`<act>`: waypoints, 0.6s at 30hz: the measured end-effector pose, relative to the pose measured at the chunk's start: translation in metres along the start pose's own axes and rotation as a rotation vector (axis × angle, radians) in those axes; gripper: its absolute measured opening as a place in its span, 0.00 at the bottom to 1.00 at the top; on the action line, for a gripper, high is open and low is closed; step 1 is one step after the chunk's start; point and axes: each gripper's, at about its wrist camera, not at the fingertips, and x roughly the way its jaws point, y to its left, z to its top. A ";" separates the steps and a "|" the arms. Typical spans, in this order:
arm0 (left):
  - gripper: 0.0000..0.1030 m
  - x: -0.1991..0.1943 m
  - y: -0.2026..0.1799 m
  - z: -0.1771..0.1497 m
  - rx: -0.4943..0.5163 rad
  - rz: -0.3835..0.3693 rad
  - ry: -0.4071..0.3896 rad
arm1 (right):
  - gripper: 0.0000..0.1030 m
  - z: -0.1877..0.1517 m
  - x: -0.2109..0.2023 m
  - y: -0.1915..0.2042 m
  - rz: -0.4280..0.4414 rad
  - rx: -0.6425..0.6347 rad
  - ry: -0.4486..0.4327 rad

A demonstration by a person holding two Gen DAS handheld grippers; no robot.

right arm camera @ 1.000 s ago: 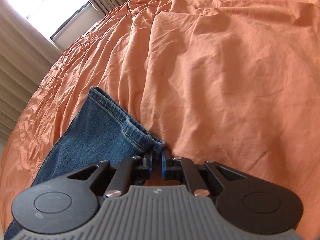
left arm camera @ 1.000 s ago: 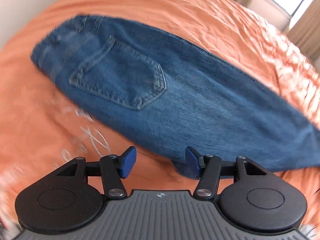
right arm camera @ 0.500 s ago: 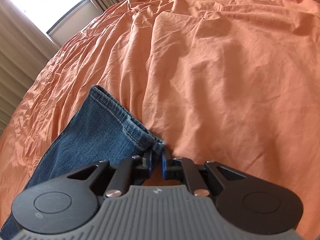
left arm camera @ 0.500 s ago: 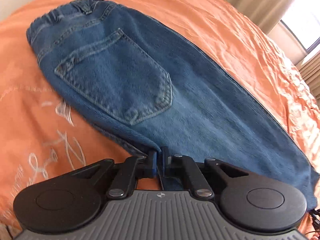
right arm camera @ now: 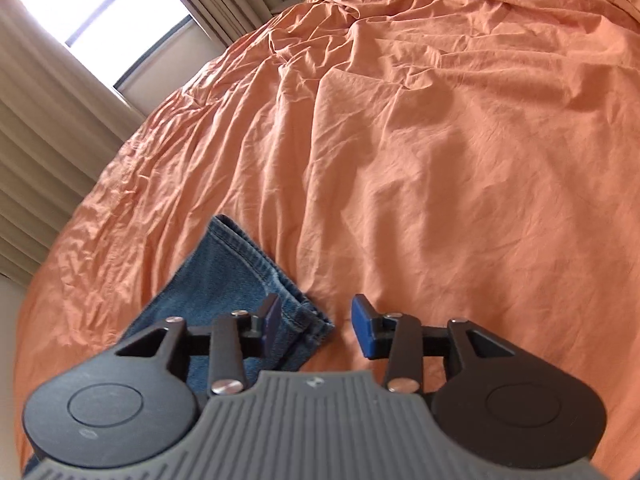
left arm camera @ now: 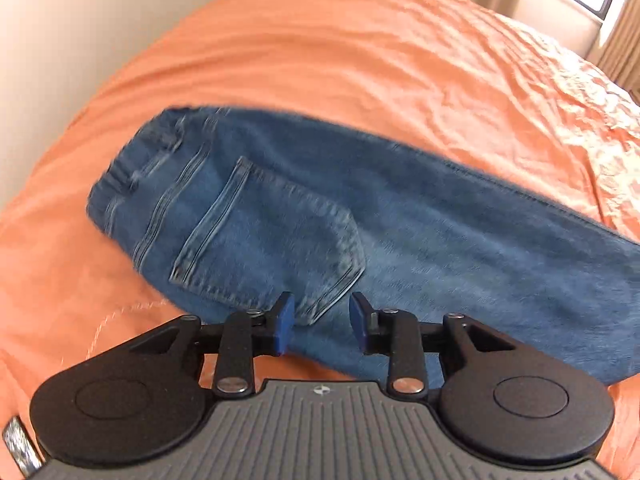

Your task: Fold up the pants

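Both hand-held grippers, left (left arm camera: 321, 322) and right (right arm camera: 316, 324), are opening above my folded jeans (left arm camera: 400, 240), gripping nothing. On the orange bedspread (right arm camera: 440, 160) I see no readable writing.

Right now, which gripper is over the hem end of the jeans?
The right gripper: its opening jaws straddle the jeans' stitched hem. The left gripper hovers by the back pocket.

Daylight is let in through a window (right arm camera: 96, 12) at the upper left of the right wrist view – it is washed out to plain white. Soft shadows are thrown in the folds of the orange bed cover (right arm camera: 440, 140). The left wrist view is smeared by motion – the jeans (left arm camera: 320, 232) look fuzzy. Straight lines are bent near the edges of both pictures.
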 end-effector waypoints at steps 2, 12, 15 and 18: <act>0.39 0.002 -0.014 0.009 0.019 -0.027 -0.023 | 0.48 -0.007 0.005 -0.006 0.066 0.074 0.028; 0.39 0.028 -0.095 0.024 0.125 -0.184 -0.038 | 0.42 -0.039 0.065 -0.030 0.220 0.241 0.090; 0.39 0.035 -0.123 0.024 0.164 -0.221 -0.034 | 0.27 -0.041 0.077 -0.044 0.283 0.304 0.075; 0.39 0.043 -0.154 0.022 0.233 -0.251 -0.019 | 0.06 -0.039 0.072 -0.052 0.331 0.303 0.058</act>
